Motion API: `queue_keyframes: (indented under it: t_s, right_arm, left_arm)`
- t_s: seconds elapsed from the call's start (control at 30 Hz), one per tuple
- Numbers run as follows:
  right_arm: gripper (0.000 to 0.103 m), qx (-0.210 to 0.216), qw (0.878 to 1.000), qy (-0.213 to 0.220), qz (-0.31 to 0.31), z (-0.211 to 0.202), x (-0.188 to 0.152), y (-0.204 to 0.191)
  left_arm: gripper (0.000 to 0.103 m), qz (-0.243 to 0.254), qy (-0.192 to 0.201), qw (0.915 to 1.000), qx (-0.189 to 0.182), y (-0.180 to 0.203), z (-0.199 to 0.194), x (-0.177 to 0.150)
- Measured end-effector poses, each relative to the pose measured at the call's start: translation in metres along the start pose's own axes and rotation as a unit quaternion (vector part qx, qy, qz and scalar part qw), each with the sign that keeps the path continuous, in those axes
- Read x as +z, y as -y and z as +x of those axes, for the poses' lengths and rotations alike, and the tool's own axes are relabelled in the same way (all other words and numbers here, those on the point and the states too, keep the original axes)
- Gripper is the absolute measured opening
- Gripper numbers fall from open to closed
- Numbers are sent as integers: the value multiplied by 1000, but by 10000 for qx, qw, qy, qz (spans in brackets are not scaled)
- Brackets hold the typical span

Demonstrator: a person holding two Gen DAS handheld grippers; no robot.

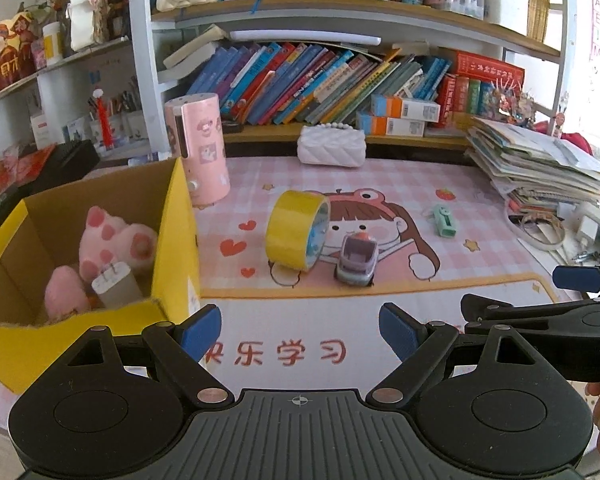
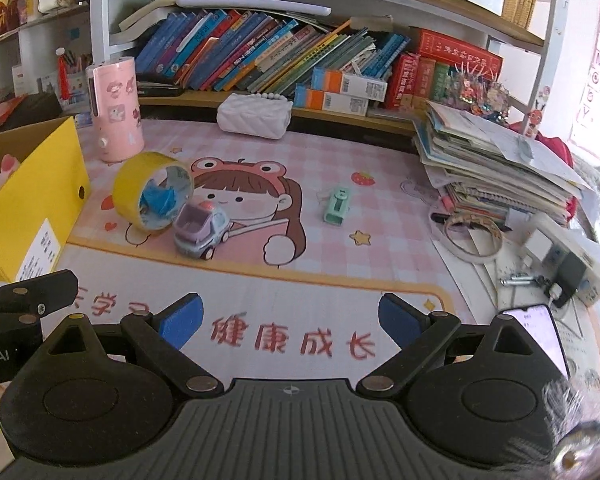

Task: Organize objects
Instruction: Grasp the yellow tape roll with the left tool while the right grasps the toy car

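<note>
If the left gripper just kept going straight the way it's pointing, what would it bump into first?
Probably the bare pink desk mat: the open left gripper tilts downward at it. Beyond that stand the yellow tape roll and purple toy car, but depth is hard to judge here.

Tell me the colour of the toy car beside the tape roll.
The toy car is pale purple with a grey-blue body, clearest in the right wrist view.

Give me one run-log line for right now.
left gripper: open, empty | right gripper: open, empty | tape roll, toy car: on mat | box: partly filled
</note>
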State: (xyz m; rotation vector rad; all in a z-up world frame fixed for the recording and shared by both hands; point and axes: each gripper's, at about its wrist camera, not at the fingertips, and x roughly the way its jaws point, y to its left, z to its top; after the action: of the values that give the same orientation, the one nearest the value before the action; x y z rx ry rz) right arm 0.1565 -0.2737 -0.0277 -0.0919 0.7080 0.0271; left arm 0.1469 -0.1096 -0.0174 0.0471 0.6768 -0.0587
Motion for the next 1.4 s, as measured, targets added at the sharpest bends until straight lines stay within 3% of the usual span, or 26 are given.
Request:
queue_keyframes:
  t_s: [0.73,1.13,1.23,1.3,1.4]
  right_arm:
    - [95,261,9995,10,179,64,39,37]
    - [95,1000,9919,-296,-720,87,35,17]
    - [96,1247,9880,-266,-876,92,36,9]
    - [96,1417,9847,-195,-997,96,39,2]
    - [96,1675,9782,-122,-1218,108,43,-9]
  left_arm:
    - [88,77,151,9983,564,18,76,57]
    - [85,115,-332,9975,607,12,147,71]
    - [72,241,-400,9970,616,11,153,73]
    - [47,308,-486,9969,540,10,155,74]
    - [42,262,-601,9969,438,4,154,75]
